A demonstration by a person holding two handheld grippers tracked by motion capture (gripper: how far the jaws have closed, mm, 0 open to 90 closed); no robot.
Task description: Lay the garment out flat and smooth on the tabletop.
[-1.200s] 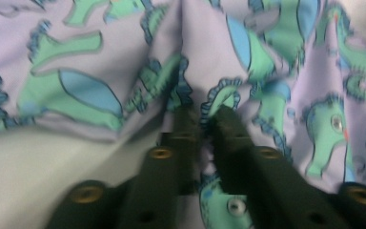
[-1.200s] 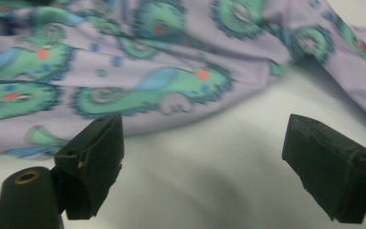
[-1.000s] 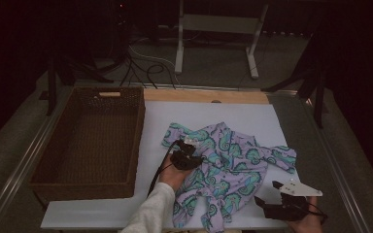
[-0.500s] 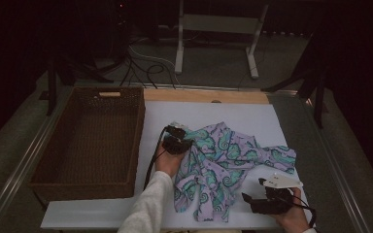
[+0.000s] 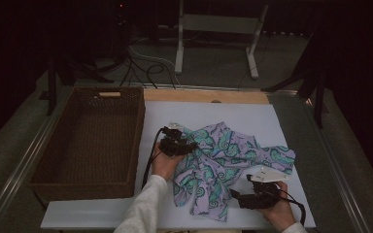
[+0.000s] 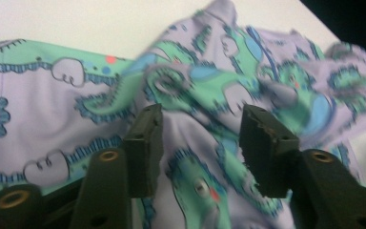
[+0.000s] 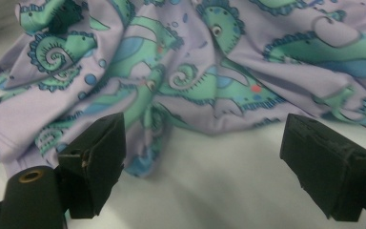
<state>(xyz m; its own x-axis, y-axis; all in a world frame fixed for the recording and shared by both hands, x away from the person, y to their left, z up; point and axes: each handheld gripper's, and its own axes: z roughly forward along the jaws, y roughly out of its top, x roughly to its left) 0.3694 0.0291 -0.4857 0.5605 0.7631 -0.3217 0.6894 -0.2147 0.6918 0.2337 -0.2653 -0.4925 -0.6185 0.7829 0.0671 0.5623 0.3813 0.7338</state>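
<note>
While my left gripper [image 6: 198, 148] has just been opening, cloth [image 5: 223, 162] lies loose between its jaws; my right gripper [image 7: 205, 167] gapes wide just short of the hem, basket [image 5: 85, 141] beside.

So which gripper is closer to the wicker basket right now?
Left. The left gripper sits over the patterned cloth's left edge, just right of the wicker basket. The right gripper is at the cloth's near right side, farther off.

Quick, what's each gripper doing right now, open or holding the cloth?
Left gripper: has just been opening, fingers apart over the cloth, not gripping it.
Right gripper: open wide, nothing held.
</note>
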